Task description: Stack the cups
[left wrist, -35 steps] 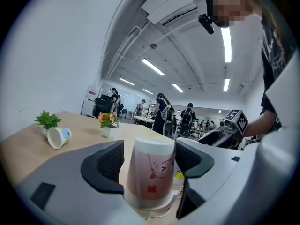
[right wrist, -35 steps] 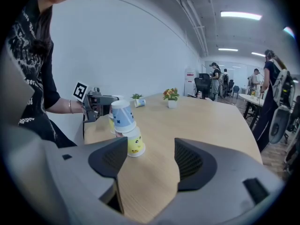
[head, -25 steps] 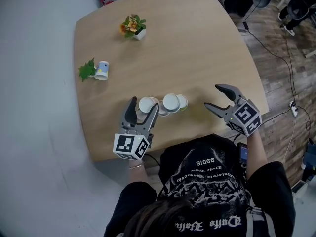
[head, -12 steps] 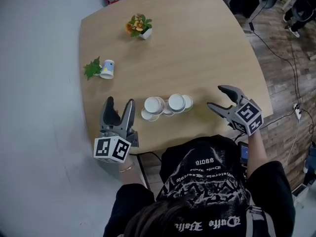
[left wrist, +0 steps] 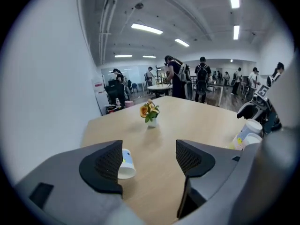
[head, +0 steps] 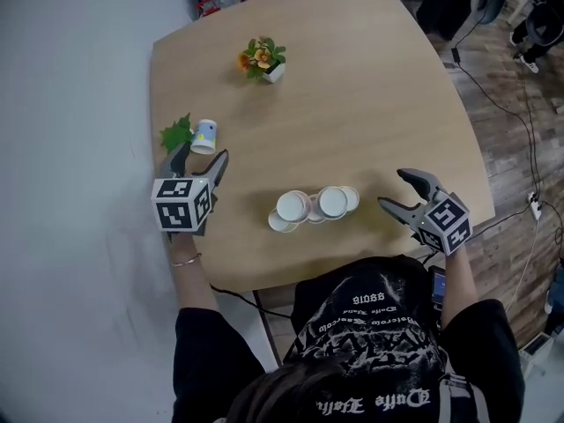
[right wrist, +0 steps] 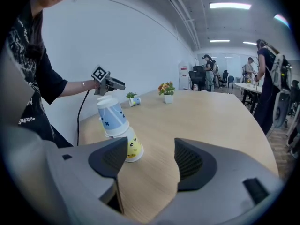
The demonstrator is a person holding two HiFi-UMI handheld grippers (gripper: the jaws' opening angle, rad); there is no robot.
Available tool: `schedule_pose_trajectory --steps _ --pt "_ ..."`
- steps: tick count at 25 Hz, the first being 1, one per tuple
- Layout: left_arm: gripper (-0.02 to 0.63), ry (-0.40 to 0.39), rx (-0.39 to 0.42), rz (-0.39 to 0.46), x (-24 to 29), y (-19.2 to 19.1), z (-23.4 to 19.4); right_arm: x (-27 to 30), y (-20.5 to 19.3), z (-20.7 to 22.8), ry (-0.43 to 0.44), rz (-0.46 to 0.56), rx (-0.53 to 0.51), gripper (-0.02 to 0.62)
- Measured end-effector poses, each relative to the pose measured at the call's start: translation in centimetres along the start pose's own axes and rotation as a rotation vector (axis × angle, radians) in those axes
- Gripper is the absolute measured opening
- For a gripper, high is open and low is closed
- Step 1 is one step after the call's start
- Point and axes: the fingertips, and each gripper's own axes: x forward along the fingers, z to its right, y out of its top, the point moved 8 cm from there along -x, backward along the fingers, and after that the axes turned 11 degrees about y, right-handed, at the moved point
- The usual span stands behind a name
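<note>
Step in hand, prob.: fetching the stray cup (head: 204, 136) to add to the cup pile (head: 314, 208). L gripper (head: 197, 157) hovers just at that cup's 6 o'clock, jaws spread, nothing pinched. The left gripper view shows the cup peeking out beside the left pad, not btw the pads. R gripper (head: 392, 189) waits at the pile's 3 o'clock, jaws also wide, empty. Stray cup lies on its side near the table (head: 370, 104) edge at 9 o'clock, a leafy sprig (head: 178, 133) just beside it. Its long axis runs approx 12–6, w/ the wider white end, likely the mouth, toward 6, i.e. at the gripper. Next: re-centre so the pads straddle the wall across that axis, squeeze lightly (thin cup prob. crushes), then carry toward 4 o'clock to the pile.
</note>
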Motion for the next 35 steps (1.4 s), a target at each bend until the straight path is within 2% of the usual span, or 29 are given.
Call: schedule_pose_trajectory --steps 5,10,15,18,20,23,28,31,33,35 --pt "0.364 -0.036 0.005 -0.198 7.4 0.6 -1.6 1.0 -0.7 0.6 -0.010 -0.017 0.056 0.324" --pt "0.362 0.004 0.087 -0.407 13.3 0.3 -2.6 1.4 -1.5 1.0 -0.011 -0.045 0.105 0.324" --pt "0.362 0.056 0.048 -0.613 17.4 0.0 -4.1 1.6 -1.5 1.9 -0.013 -0.050 0.132 0.324" --pt "0.361 0.070 0.094 -0.734 19.0 -0.3 -4.2 1.8 -1.8 2.6 -0.017 -0.050 0.145 0.324" --pt "0.362 0.089 0.130 -0.781 19.8 -0.2 -4.3 1.8 -1.9 2.9 -0.019 -0.051 0.153 0.324" --pt "0.362 0.102 0.123 -0.848 20.5 -0.7 -4.4 2.0 -2.0 3.3 -0.019 -0.054 0.158 0.324" --pt "0.359 0.078 0.180 -0.962 21.0 -2.4 -4.0 1.9 -2.0 4.1 -0.033 -0.057 0.162 0.324" --pt "0.353 0.077 0.189 -0.962 21.0 -2.9 -4.0 1.9 -1.8 4.4 -0.037 -0.058 0.163 0.324" --pt "0.268 0.092 0.177 -0.949 20.8 -2.8 -4.2 2.0 -1.8 4.4 -0.035 -0.059 0.160 0.322" --pt "0.268 0.096 0.168 -0.957 20.7 -2.9 -4.2 2.2 -1.8 4.3 -0.032 -0.061 0.157 0.322"
